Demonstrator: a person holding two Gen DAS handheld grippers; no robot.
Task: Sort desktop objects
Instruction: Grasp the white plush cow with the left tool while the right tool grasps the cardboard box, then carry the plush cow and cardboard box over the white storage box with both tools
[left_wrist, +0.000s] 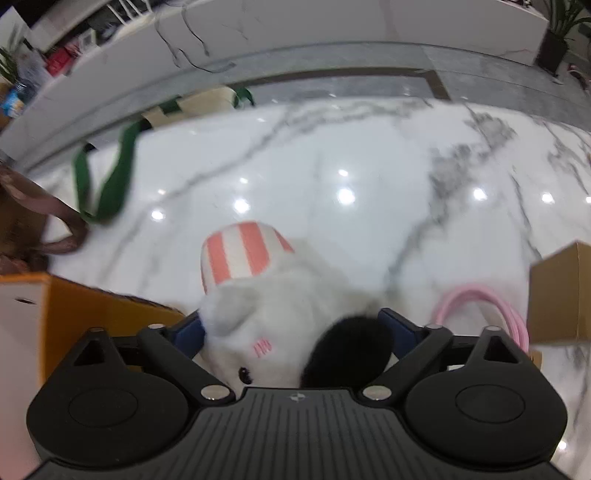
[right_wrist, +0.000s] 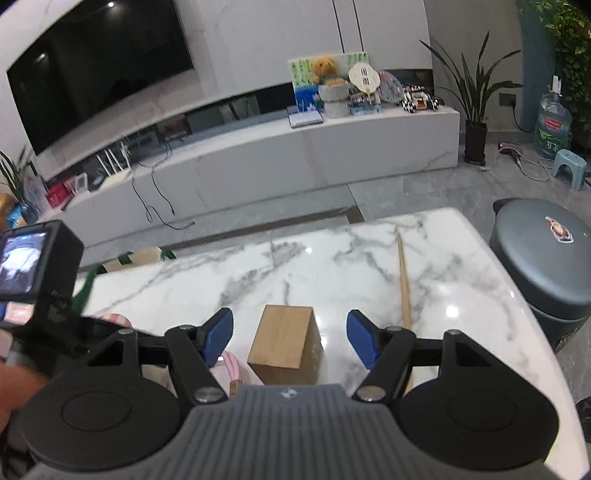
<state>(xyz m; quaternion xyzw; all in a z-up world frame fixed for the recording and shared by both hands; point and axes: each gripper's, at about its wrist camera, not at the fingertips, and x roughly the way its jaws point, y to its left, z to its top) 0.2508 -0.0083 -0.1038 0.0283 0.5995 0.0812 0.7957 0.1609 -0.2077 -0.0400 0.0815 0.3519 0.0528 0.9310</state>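
In the left wrist view my left gripper (left_wrist: 291, 328) is shut on a white plush toy (left_wrist: 273, 306) with a pink-striped part and a black ear, held above the marble table (left_wrist: 332, 155). A coiled pink cable (left_wrist: 480, 306) lies to its right, next to a small cardboard box (left_wrist: 561, 295). In the right wrist view my right gripper (right_wrist: 290, 338) is open and empty, its blue pads either side of the same cardboard box (right_wrist: 286, 341), apart from it. The pink cable (right_wrist: 231, 365) shows left of the box. A wooden stick (right_wrist: 404, 280) lies to the right.
An orange box (left_wrist: 85, 314) stands at the left under the plush. A bag with green straps (left_wrist: 110, 177) lies at the table's far left edge. A dark grey bin (right_wrist: 546, 266) stands off the table's right side. A TV bench (right_wrist: 295, 155) stands beyond.
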